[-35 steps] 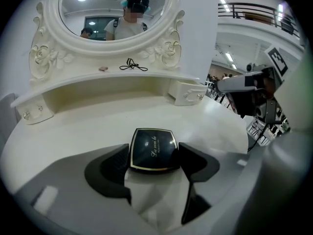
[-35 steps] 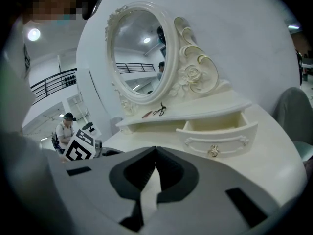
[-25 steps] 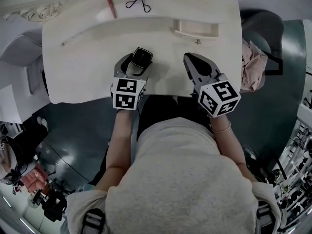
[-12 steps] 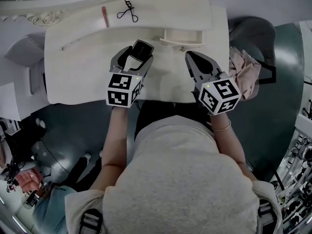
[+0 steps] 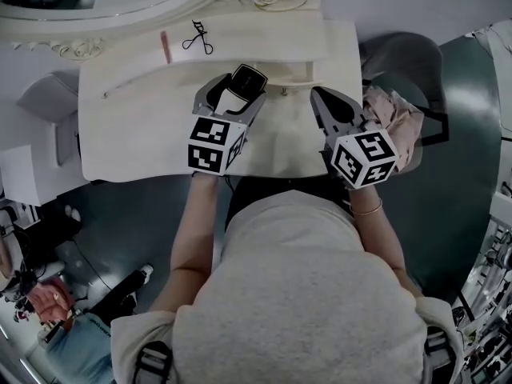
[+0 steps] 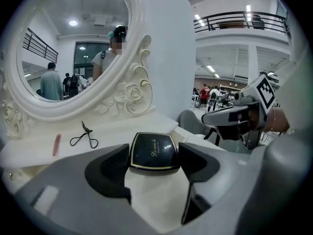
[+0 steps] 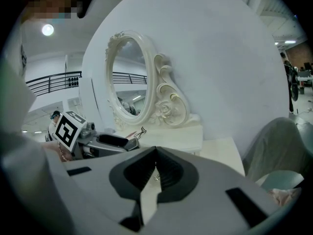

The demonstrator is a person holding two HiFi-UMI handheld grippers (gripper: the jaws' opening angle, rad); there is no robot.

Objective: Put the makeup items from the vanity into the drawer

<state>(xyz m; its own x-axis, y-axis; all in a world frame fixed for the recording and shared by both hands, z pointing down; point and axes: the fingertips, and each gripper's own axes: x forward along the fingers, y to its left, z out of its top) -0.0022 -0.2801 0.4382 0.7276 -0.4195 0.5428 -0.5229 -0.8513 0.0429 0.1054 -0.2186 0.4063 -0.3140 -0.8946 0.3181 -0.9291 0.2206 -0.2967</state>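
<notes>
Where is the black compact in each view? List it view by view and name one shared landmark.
Head view: black compact upper centre, held by the left tool.
Left gripper view: black compact lower centre, clamped between the jaws.
Right gripper view: black compact left of centre, seen edge-on.
Shared landmark: the eyelash curler on the vanity's raised back shelf.

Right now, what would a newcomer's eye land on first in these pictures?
First comes the black compact, clamped in the left gripper over the white vanity top. Behind it stands the ornate oval mirror, with an eyelash curler and a pink stick lying on the shelf at its foot. The right gripper is shut and empty.
</notes>
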